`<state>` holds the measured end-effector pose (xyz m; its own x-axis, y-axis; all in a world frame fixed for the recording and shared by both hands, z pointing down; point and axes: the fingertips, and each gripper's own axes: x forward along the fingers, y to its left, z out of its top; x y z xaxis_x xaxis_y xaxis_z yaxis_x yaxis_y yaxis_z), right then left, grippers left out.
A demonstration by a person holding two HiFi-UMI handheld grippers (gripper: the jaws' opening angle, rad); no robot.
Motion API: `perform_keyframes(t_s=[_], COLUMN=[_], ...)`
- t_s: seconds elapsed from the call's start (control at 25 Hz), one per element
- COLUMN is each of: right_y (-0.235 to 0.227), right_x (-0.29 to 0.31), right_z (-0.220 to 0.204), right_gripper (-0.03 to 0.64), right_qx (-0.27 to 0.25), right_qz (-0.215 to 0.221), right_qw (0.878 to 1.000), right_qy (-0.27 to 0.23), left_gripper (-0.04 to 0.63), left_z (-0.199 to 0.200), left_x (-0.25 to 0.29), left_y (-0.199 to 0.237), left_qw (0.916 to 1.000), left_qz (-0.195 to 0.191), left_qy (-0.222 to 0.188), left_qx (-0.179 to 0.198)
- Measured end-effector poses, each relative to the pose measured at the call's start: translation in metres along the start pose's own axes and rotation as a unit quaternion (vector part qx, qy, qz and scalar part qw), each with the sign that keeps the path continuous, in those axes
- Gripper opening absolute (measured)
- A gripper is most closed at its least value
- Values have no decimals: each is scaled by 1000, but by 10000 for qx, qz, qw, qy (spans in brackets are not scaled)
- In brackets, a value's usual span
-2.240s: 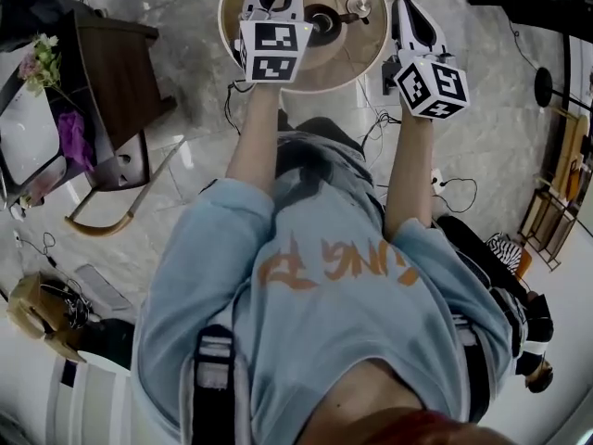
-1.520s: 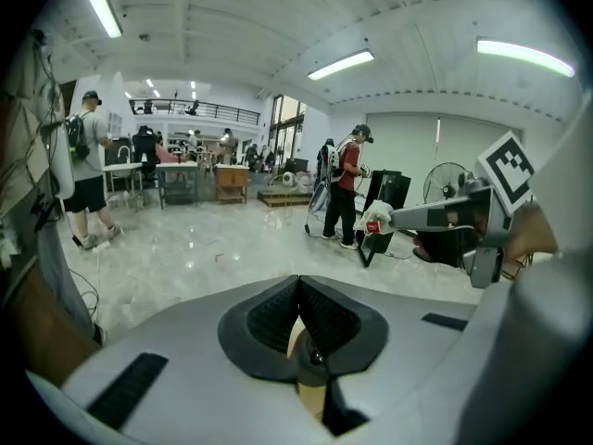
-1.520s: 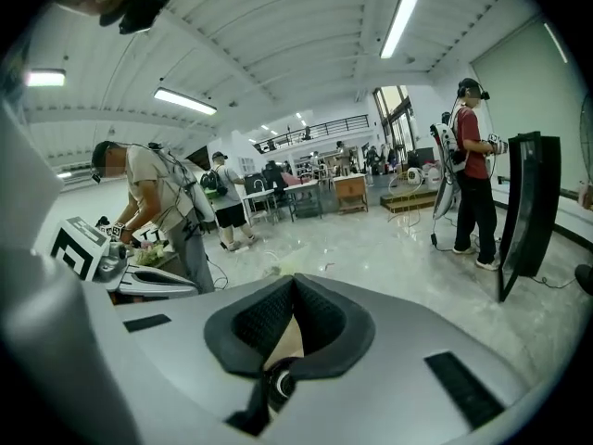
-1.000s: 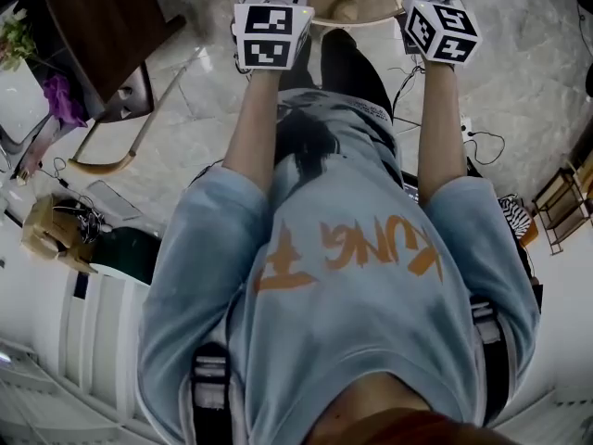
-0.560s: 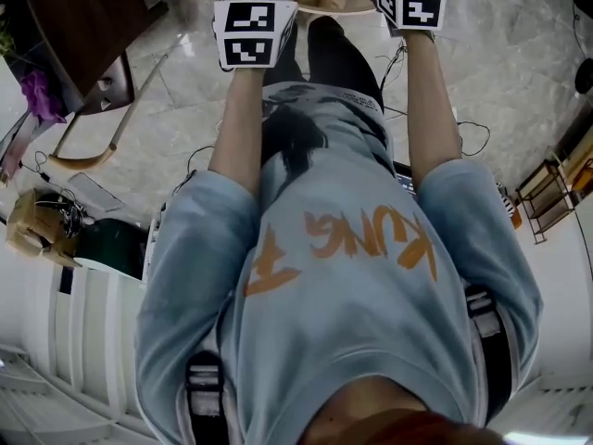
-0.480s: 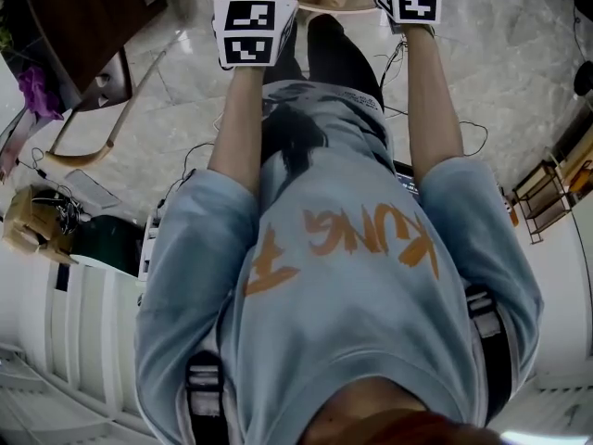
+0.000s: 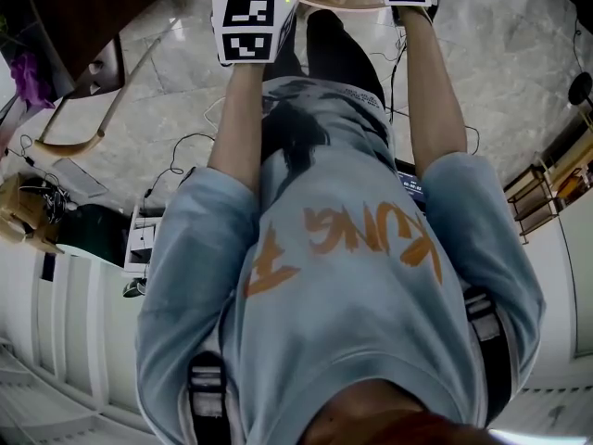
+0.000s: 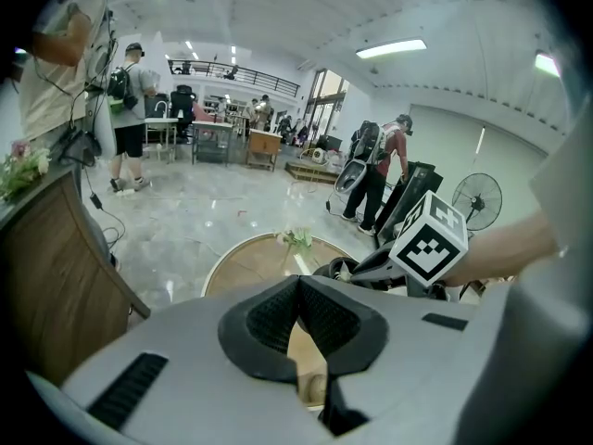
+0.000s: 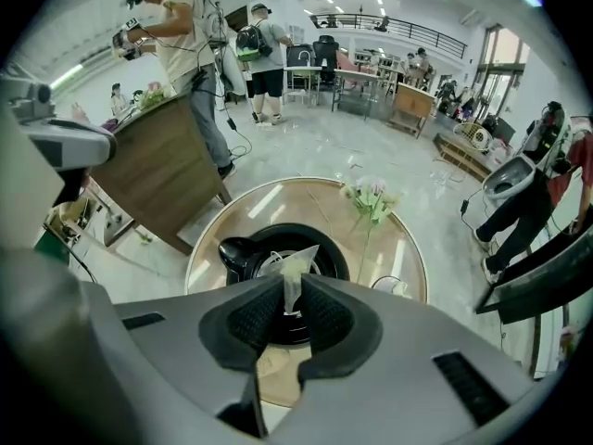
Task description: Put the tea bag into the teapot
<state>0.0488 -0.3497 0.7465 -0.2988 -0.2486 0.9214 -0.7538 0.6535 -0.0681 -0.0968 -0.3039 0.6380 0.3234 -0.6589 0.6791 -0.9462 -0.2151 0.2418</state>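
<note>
Higher in view now, my right tool (image 9: 289, 290) pinches the tea bag (image 9: 295, 269), teapot (image 9: 324, 247) straight ahead; left tool (image 8: 298, 290) closed, empty.

This is a big open-plan workspace, more lab or studio than home. The floor (image 9: 306, 146) is polished pale stone that runs far back under long ceiling strip lights (image 8: 391, 49), and a railed mezzanine (image 9: 389, 21) crosses the far end. Work tables (image 8: 218, 137) and chairs fill the distance. Several people (image 9: 264, 49) stand about wearing backpacks — one person (image 9: 176, 26) holds a device in both hands. Loose cables (image 7: 185, 140) trail over the floor and a standing fan (image 8: 477, 202) is near the wall. A wooden counter (image 9: 157, 170) stands beside a round wooden desk (image 9: 241, 216).
</note>
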Motion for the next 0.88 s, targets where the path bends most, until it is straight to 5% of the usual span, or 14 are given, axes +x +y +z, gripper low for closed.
perform_keyframes(t_s=[0.36,0.56,0.88], right_y=[-7,-14,-22], right_x=[-14,-27,-73], right_z=[1,5,23], right_gripper=[76,12,12], right_qx=[240,430,832], right_qz=[-138,-210,-279], right_qw=[9992,9976,9869], right_qy=[-301,-504,-1351], left_gripper=[26,26,26], left_z=[2,10,52], left_x=[0,0,-10], left_y=[-6,-10,-30], left_qw=[10000,9999,9983], left_qz=[-32,-40,-198], left_qy=[-32,-89,-480], left_qx=[-10,32,273])
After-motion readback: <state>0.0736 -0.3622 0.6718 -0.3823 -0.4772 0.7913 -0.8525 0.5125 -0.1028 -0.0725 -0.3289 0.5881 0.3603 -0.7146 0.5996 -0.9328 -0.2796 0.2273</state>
